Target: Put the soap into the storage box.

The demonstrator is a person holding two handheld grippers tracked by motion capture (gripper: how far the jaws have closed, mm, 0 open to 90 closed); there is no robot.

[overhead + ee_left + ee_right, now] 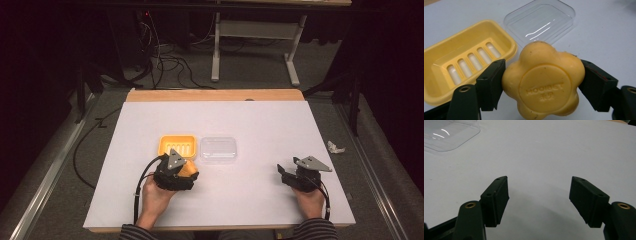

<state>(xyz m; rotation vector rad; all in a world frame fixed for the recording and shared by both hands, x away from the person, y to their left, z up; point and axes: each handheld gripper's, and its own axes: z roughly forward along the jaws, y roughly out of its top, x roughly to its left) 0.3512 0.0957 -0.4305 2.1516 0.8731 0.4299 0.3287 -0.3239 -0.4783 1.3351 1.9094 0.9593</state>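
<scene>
A yellow flower-shaped soap bar [542, 82] sits between the jaws of my left gripper [541, 85], which is shut on it and holds it off the table. From above, the soap [189, 169] shows at the left gripper [186, 174], just in front of the yellow soap dish [176, 145]. That dish [461, 62] has a slotted bottom and lies empty. Beside it rests a clear plastic lid [218, 149], also in the left gripper view [541, 21]. My right gripper [539, 202] is open over bare table, at the right front [286, 176].
The white tabletop [260, 125] has a wooden strip along its far edge. The lid's corner [449, 135] lies at the upper left of the right gripper view. A crumpled white scrap [335, 147] lies on the floor to the right. Cables and a table frame stand beyond.
</scene>
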